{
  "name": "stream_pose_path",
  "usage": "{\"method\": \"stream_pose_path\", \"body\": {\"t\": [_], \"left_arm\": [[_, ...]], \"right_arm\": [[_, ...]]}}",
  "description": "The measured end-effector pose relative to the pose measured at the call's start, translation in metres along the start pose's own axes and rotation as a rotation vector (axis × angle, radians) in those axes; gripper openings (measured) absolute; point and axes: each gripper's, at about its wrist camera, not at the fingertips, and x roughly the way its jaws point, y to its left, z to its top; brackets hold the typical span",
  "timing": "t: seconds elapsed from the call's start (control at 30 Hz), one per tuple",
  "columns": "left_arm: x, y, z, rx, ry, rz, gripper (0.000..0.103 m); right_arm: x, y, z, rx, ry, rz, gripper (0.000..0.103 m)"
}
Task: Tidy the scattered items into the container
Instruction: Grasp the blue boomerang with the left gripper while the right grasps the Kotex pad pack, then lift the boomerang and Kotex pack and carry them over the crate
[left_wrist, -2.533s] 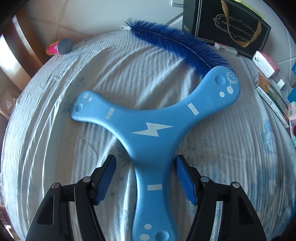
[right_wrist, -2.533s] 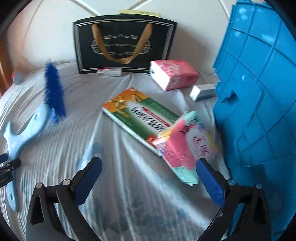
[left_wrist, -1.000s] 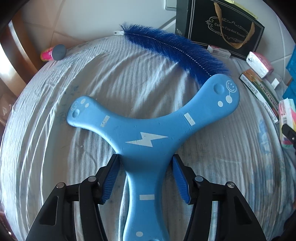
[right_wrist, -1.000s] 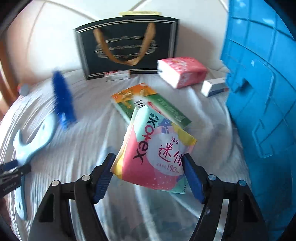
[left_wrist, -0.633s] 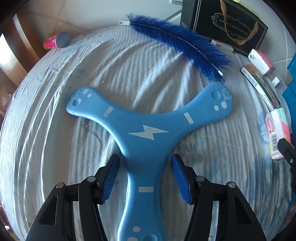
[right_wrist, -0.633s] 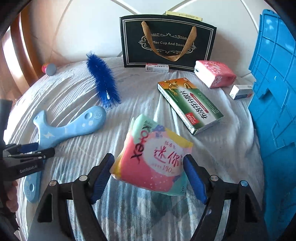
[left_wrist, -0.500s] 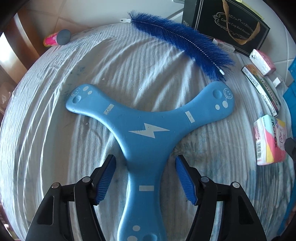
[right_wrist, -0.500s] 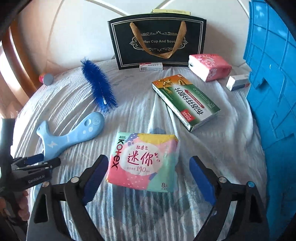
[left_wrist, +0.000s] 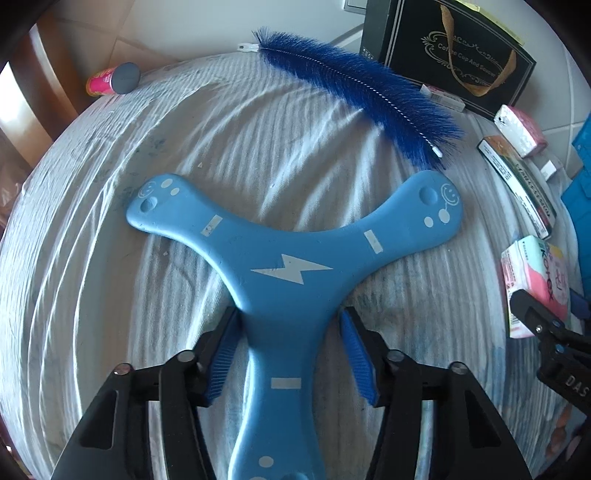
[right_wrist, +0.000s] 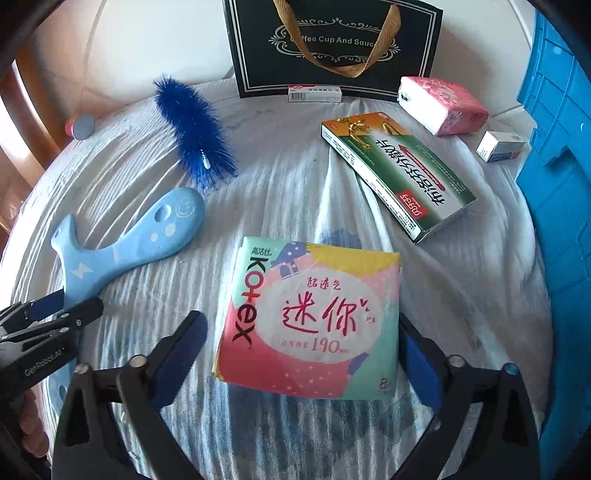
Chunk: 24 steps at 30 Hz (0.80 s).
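1. Two grips are being set up at once on the sheeted bed, and nothing I can see has gone into the blue crate (right_wrist: 557, 206) standing at the right edge; the tidying looks barely begun.
2. Largest piece: the three-armed blue boomerang (left_wrist: 291, 273) lies flat mid-bed. The left gripper (left_wrist: 290, 354) straddles its near arm, jaws just closing in; both blue pads look to be meeting the arm's edges, though I cannot tell whether they press. Next it needs a firm pinch, then a lift and a carry to the crate.
3. Smaller: the pink sanitary pad pack (right_wrist: 314, 321) lies flat nearer the crate. The right gripper (right_wrist: 303, 354) brackets it, jaws just narrowing but unclamped, a clear gap at its left pad (right_wrist: 181, 350). It must squeeze in further before lifting.
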Motion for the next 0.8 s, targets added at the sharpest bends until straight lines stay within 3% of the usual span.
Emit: {"method": "stream_pose_path", "body": {"t": [0.13, 0.37, 0.57, 0.8], "left_arm": [[-0.005, -0.001, -0.002, 0.006, -0.01, -0.002, 0.048], [-0.05, -0.003, -0.004, 0.025, -0.108, -0.004, 0.048], [-0.103, 0.001, -0.01, 0.032, -0.201, -0.022, 0.048], [-0.183, -0.001, -0.022, 0.067, -0.341, -0.063, 0.048]], "right_arm": [[-0.01, 0.0, -0.002, -0.009, -0.013, 0.027, 0.078], [-0.052, 0.01, -0.002, -0.04, -0.093, 0.043, 0.078], [-0.111, 0.02, -0.004, -0.063, -0.198, 0.031, 0.078], [-0.199, 0.027, -0.012, -0.075, -0.336, -0.046, 0.078]]}}
